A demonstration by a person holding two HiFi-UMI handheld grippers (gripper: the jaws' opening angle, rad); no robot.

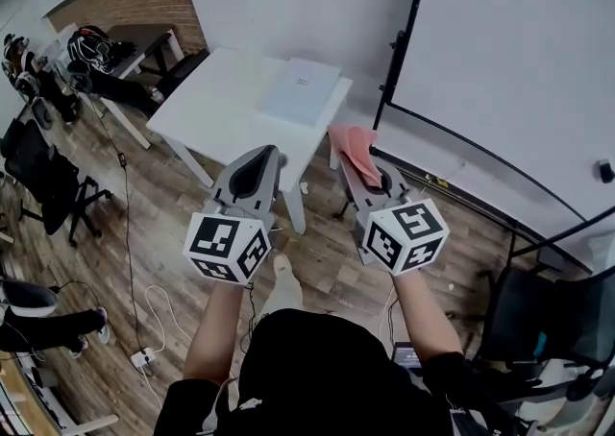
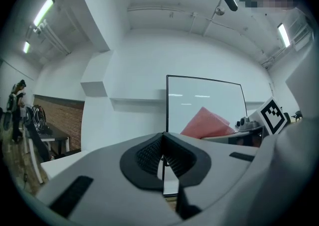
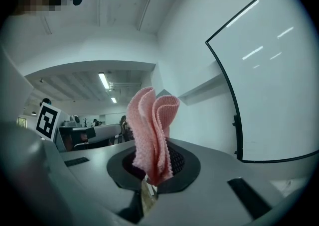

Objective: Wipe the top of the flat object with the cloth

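While the person held both tools level over the wooden floor (image 1: pixel 173 232) in the head view, the left gripper (image 1: pixel 268 157) and right gripper (image 1: pixel 346 154) sat short of the white table (image 1: pixel 216 108), where the flat pale pad (image 1: pixel 302 88) lay by its right edge. In the left gripper view, its jaws were pressed together, empty. In the right gripper view, its jaws pinched the folded pink cloth (image 3: pixel 151 130), which stood upright.

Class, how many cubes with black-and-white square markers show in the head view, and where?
2. One black-and-white marker cube rides on the left claw, left of centre; the other on the right claw, right of centre. None seems hidden.
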